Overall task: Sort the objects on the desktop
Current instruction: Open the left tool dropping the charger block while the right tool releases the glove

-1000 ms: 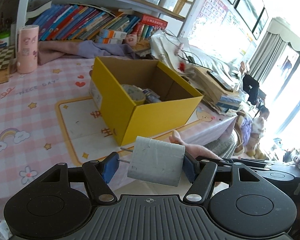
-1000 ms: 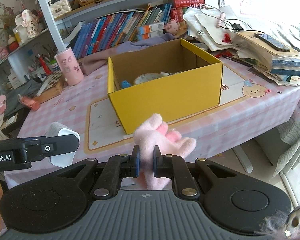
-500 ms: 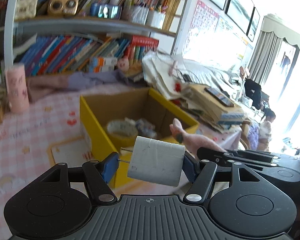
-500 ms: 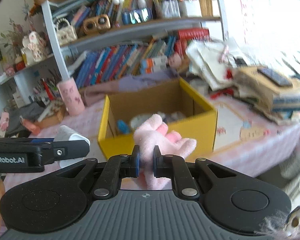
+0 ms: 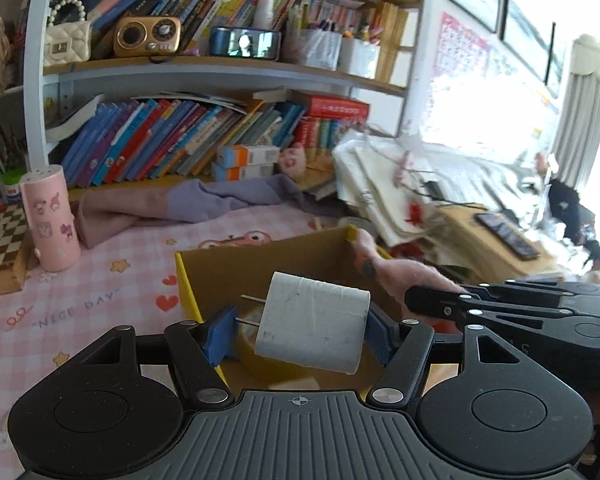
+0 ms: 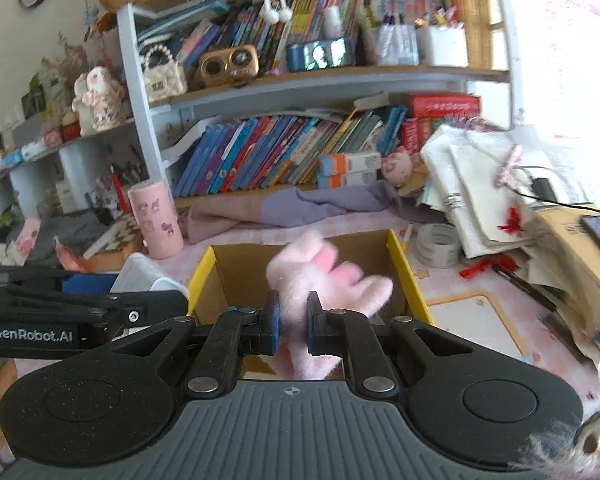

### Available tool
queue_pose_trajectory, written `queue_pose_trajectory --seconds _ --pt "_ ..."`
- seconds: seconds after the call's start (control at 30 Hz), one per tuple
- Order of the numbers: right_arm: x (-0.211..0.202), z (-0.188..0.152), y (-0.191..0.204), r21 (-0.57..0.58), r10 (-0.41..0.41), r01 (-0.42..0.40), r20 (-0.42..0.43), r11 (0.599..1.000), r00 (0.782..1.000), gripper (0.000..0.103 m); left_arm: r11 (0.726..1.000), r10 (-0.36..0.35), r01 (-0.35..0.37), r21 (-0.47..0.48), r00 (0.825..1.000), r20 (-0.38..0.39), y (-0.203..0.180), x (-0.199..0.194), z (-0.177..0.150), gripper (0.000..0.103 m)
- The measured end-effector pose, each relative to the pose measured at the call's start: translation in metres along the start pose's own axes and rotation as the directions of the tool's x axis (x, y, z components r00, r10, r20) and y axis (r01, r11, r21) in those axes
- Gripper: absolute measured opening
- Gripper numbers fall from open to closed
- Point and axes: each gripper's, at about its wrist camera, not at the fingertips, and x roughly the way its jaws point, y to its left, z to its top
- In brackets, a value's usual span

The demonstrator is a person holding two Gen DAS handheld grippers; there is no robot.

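Between the blue pads of the left gripper (image 5: 298, 334), in the left wrist view, sits a white plug adapter (image 5: 314, 328), a squat rounded block with scuffed, greyish faces and two thin metal prongs sticking out toward the left pad. The jaws stand fairly wide, as wide as the adapter with its prongs, and are clamped on it. It hangs over the near part of a yellow cardboard box (image 5: 188, 292) with a brown inside, which rests on a pink checked tablecloth (image 5: 80, 300) (the words "NICE DAY" are printed on it). A roll of tape (image 5: 252, 344) lies in the box under the adapter. To the right the right gripper (image 5: 414, 302) reaches in from the side, with a pink plush toy (image 5: 404, 276) poking out past its tips above the box's far corner. A pink cylindrical cup (image 5: 50, 218) stands well to the left, near a bookshelf (image 5: 220, 76).

From the right wrist view, the right gripper (image 6: 292, 326) has its jaws drawn narrow, pinching the pink plush toy (image 6: 324, 276), a fluffy pale thing with a darker pink patch and floppy limbs (somewhat blurred). It hangs over the open yellow box (image 6: 406, 268). At the left the left gripper (image 6: 156, 304) holds the white adapter (image 6: 144, 276) just beside the box's left wall. Another tape roll (image 6: 438, 244) lies on the cloth beyond the box's right corner.
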Motion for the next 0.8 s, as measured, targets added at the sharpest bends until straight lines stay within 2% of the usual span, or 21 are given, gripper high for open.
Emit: queue_pose_trajectory --seconds 0.23,0.4,0.53,0.8 --pt "0.048 0.002 -0.030 -0.060 0.059 -0.067 -0.126 0.996 0.990 0.011 0.995 0.096 -0.094 0.034 0.994 -0.056 -0.012 0.045 -0.001 0.067" --pt "0.073 -0.003 -0.043 -0.084 0.091 -0.111 -0.212 0.990 0.973 0.011 0.987 0.141 -0.132 0.092 0.985 -0.102 -0.021 0.064 -0.010 0.067" --pt "0.091 -0.006 -0.050 -0.081 0.118 -0.145 -0.279 0.986 0.953 0.011 0.984 0.165 -0.153 0.091 0.976 -0.142 -0.019 0.076 -0.013 0.067" --pt "0.109 -0.006 -0.056 -0.097 0.141 -0.183 -0.332 0.978 0.933 0.012 0.979 0.193 -0.178 0.098 0.963 -0.185 -0.021 0.092 -0.017 0.068"
